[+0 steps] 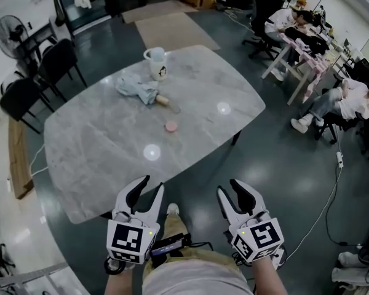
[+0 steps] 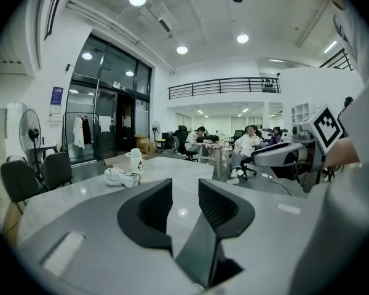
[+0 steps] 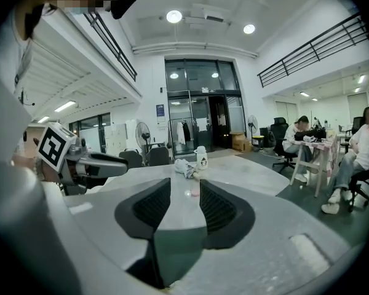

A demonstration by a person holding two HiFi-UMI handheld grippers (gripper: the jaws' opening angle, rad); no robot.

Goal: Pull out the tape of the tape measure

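Task not started. Small pink round tape measure [image 1: 171,126], tape not drawn, lies on bench [image 1: 92,165] on person's side of mug [image 1: 157,63]. Left tongs [image 1: 151,186], right tongs [image 1: 229,188]: jaws apart, empty, well apart from mug.

The left gripper [image 1: 151,187] and the right gripper [image 1: 229,188] are held side by side, low and close to the body, both pointing forward, and each one has its two jaws a little apart with nothing between them.
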